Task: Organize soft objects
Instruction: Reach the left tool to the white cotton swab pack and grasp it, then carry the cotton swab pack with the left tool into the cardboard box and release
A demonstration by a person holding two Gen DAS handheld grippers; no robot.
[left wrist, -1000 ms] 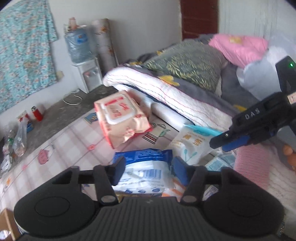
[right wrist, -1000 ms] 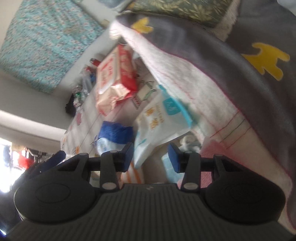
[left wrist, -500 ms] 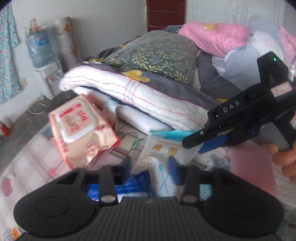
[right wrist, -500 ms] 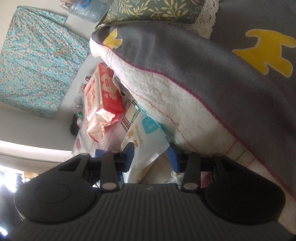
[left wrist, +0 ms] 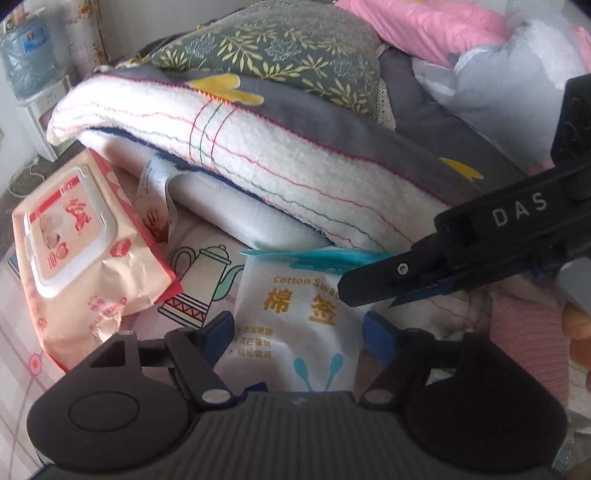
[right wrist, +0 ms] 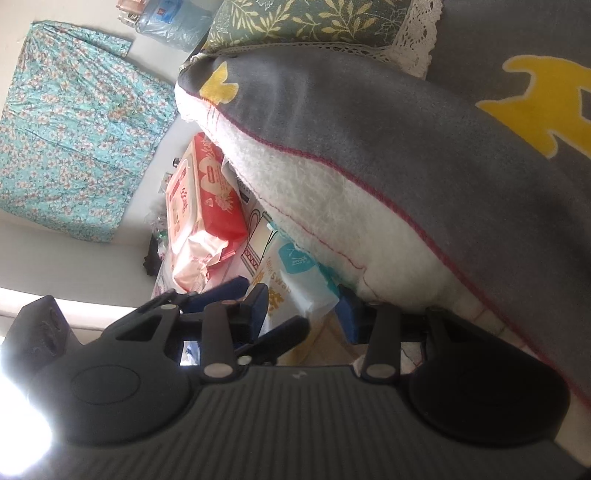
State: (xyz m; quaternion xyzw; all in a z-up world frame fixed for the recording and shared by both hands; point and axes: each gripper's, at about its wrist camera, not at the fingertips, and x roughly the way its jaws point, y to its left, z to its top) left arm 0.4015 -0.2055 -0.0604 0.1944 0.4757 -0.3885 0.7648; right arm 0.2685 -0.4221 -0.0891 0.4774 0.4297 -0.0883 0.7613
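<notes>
A white cotton swab bag (left wrist: 295, 314) with a teal top edge lies on the patterned sheet, partly under a folded white-and-grey blanket (left wrist: 280, 147). My left gripper (left wrist: 299, 326) is open, its blue pads on either side of the bag's lower half. My right gripper (left wrist: 365, 291) reaches in from the right over the bag's upper right corner. In the right wrist view the right gripper (right wrist: 303, 304) is open around the bag's edge (right wrist: 291, 280). A pink wet-wipes pack (left wrist: 74, 243) lies to the left; it also shows in the right wrist view (right wrist: 199, 218).
A green leaf-print pillow (left wrist: 280, 48) rests on the blanket, with pink bedding (left wrist: 424, 26) behind. A pink cloth (left wrist: 528, 339) lies at the right. A water dispenser (left wrist: 26, 66) stands at the far left. A teal floral cloth (right wrist: 74, 129) hangs on the wall.
My left gripper has moved forward from the blue-and-white pack to the cotton swab bag. My right gripper has closed in on the bag's edge under the blanket.
</notes>
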